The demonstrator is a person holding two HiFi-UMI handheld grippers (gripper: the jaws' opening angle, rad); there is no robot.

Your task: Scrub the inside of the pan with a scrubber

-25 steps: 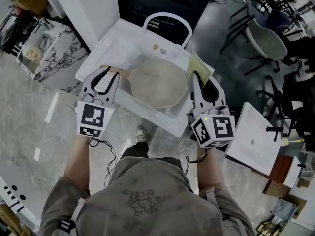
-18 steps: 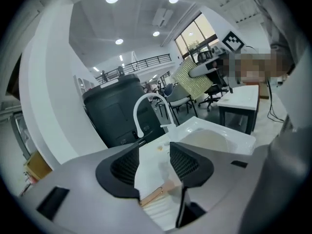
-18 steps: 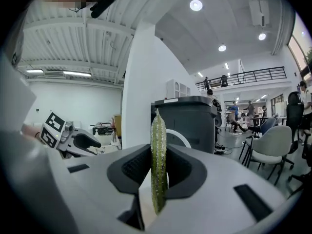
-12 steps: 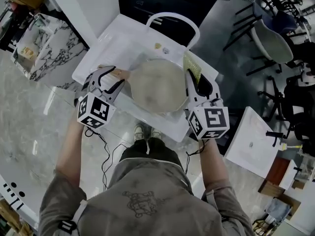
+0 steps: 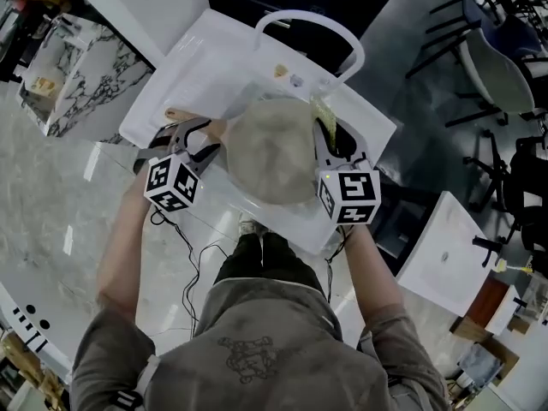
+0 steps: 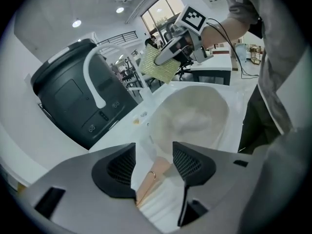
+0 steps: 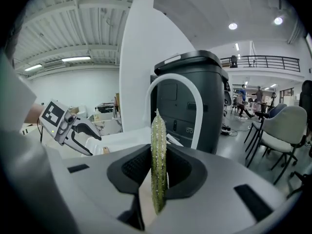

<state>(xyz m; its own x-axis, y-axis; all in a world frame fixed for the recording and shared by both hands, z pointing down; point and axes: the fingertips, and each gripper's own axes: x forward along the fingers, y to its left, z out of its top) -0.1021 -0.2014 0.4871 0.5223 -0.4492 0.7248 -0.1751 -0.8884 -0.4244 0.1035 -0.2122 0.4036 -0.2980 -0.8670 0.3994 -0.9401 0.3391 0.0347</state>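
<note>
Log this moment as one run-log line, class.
left gripper: open, astride pan handle | right gripper: shut on scrubber | scrubber: raised by pan rim

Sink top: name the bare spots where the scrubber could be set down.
Bare: the white ledge left of the faucet, behind the pan handle. Crowded: around the pan, left gripper on one side, right gripper with the scrubber on the other.

We saw a white sink (image 5: 205, 67) with an arched white faucet (image 7: 170, 76), a dark bin (image 7: 214, 101) behind it, and a grey chair (image 5: 488, 67) off right.
</note>
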